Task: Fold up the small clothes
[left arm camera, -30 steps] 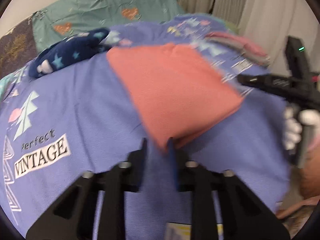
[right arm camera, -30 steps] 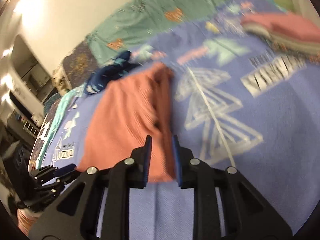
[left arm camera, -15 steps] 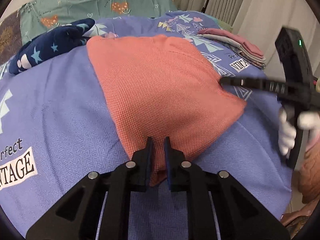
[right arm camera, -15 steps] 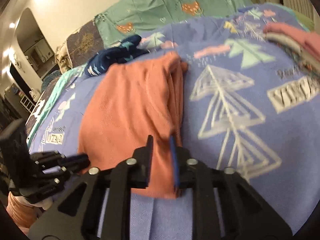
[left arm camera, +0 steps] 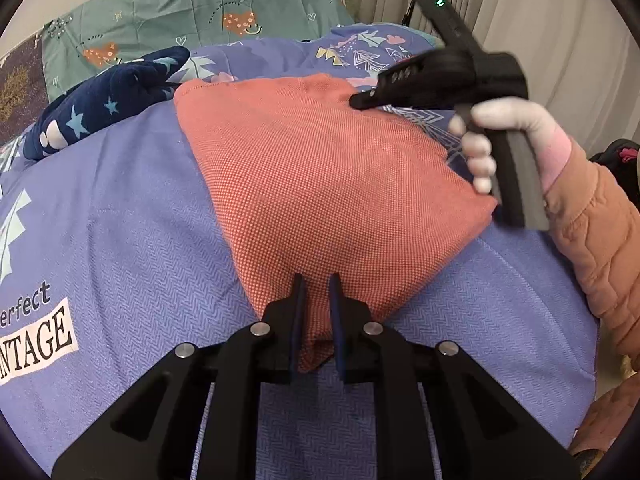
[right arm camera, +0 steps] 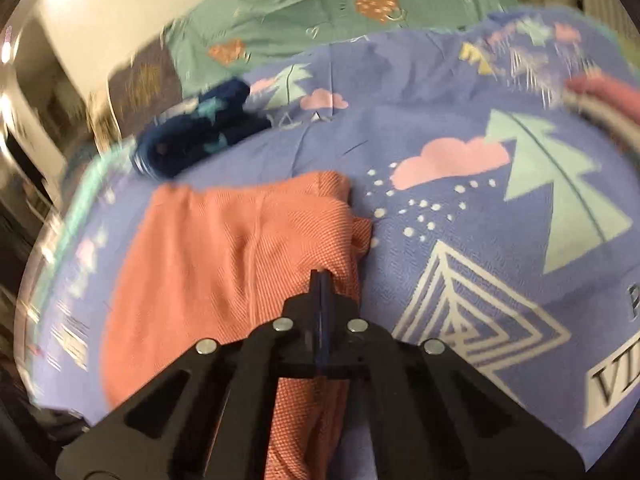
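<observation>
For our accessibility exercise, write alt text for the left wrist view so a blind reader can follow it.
A black two-finger tool pinches the near corner of a folded salmon-pink knit garment lying on a purple printed bedspread. A white-gloved hand holds a second black tool, shut, over the garment's far edge; a navy star-patterned cloth lies behind.

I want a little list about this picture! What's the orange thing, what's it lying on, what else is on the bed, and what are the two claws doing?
orange thing: a folded orange cloth
lying on: a purple bedspread with trees and clouds
also on bed: a dark blue starry garment, behind the cloth
left claw: pinching the cloth's near corner
right claw: shut with nothing in it, above the cloth's far edge
right hand: in a white glove, holding the claw's handle
</observation>
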`<state>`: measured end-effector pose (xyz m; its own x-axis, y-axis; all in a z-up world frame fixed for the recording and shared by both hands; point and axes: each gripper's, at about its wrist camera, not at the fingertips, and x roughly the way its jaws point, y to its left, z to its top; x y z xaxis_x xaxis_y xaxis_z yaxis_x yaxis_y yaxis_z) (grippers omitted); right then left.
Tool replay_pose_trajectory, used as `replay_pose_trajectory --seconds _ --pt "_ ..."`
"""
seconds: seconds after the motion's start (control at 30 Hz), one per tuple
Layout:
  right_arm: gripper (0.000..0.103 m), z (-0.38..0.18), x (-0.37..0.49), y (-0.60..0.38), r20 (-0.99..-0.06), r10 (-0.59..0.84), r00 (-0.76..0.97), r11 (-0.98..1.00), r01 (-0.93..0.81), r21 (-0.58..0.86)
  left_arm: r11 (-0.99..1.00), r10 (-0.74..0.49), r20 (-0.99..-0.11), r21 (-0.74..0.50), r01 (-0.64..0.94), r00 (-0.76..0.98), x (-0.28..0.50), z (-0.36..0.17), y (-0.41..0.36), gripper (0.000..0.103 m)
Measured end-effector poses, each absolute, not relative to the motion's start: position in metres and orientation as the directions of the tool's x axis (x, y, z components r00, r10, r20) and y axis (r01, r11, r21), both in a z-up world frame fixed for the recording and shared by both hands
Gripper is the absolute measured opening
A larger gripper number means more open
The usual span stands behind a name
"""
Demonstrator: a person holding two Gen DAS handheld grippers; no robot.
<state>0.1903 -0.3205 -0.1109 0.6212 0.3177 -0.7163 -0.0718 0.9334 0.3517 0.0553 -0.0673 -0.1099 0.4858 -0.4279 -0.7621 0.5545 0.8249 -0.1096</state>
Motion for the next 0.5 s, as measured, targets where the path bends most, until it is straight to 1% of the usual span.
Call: replay_pose_trajectory --seconds 0.07,0.13,0.2,0.27,0.33,0.37,0.4,0.43,0.5 --pt "0.002 -0.099 0.183 -0.321 -0.705 0.255 0.662 0.957 -0.068 0.282 0.825 -0.432 -0.760 -0.115 0.553 0.486 0.054 -0.110 -0.067 0.014" --pt "0.012 -0.091 0.177 -0.322 -0.699 0.211 0.684 0.970 -0.057 0.237 0.825 -0.436 -0.759 -0.122 0.552 0.484 0.053 -0.110 -0.066 0.014" --pt "0.015 -0.084 0.174 -0.326 -0.681 0.275 0.679 0.951 -0.090 0.295 0.825 -0.436 -0.758 -0.122 0.552 0.485 0.052 -0.110 -0.067 0.014" --pt "0.022 -0.084 0.176 -0.328 -0.679 0.302 0.669 0.943 -0.105 0.317 0.826 -0.434 -0.758 -0.118 0.552 0.487 0.052 -0.110 -0.067 0.014" --pt "0.026 -0.093 0.183 -0.321 -0.711 0.303 0.635 0.947 -0.117 0.300 0.827 -0.428 -0.760 -0.110 0.552 0.489 0.051 -0.109 -0.068 0.014" --pt "0.027 -0.109 0.193 -0.316 -0.762 0.271 0.588 0.960 -0.102 0.262 0.827 -0.426 -0.760 -0.107 0.552 0.491 0.051 -0.109 -0.069 0.014" --pt "0.029 -0.119 0.198 -0.314 -0.780 0.256 0.571 0.964 -0.097 0.246 0.827 -0.425 -0.760 -0.106 0.552 0.492 0.050 -0.109 -0.069 0.014" --pt "0.030 -0.123 0.198 -0.317 -0.757 0.272 0.594 0.958 -0.096 0.270 0.828 -0.424 -0.761 -0.106 0.551 0.491 0.051 -0.109 -0.070 0.014" --pt "0.030 -0.118 0.193 -0.323 -0.748 0.285 0.599 0.948 -0.064 0.310 0.829 -0.427 -0.760 -0.112 0.548 0.489 0.051 -0.109 -0.069 0.014"
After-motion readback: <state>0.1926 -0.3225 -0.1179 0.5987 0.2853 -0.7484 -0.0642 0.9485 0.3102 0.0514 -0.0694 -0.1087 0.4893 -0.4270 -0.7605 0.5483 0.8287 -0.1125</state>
